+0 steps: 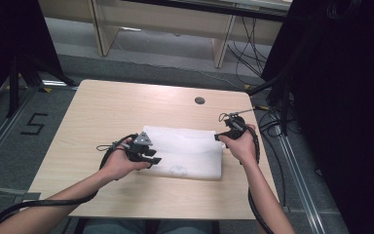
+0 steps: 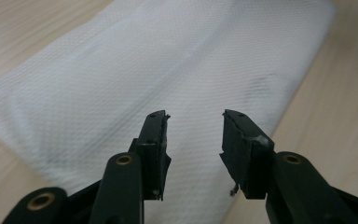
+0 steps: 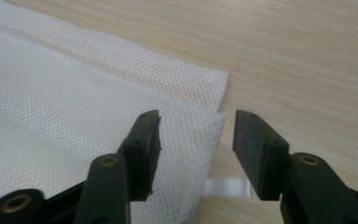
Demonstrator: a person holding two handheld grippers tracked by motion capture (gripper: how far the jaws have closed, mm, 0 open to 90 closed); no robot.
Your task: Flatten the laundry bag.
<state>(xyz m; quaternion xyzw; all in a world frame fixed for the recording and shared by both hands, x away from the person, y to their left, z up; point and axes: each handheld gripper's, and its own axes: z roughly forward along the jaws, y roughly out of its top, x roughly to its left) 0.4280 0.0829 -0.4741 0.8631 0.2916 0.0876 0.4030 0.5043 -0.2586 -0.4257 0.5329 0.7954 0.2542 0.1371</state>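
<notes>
White mesh cloth (image 1: pixel 185 152) lies folded flat in the middle of the wooden table (image 1: pixel 102 112), a bit toward the person's side. It looks like a soft netted fabric, folded into a neat long shape with more than one layer.

In the high view the left gripper (image 1: pixel 151 157) sits at the cloth's left end and the right gripper (image 1: pixel 218 137) sits at its right end. Both are let go of the cloth. In the left gripper view the two black jaws stand apart with nothing between them, and the cloth (image 2: pixel 168 79) stretches out below and ahead. In the right gripper view the jaws are wide apart too, right over the folded corner (image 3: pixel 214 119) of the cloth, and they pinch nothing. A small white tag (image 3: pixel 226 187) pokes out from under that corner (it may be a label, but it is too small to tell).

My guess is that a fold has been finished and the hands are letting the cloth rest. If another fold is wanted, each gripper should come down on one edge, pinch all the layers together, and lift both ends evenly so the pile does not slip apart. The thin mesh could slide, so the pinch should be firm.
</notes>
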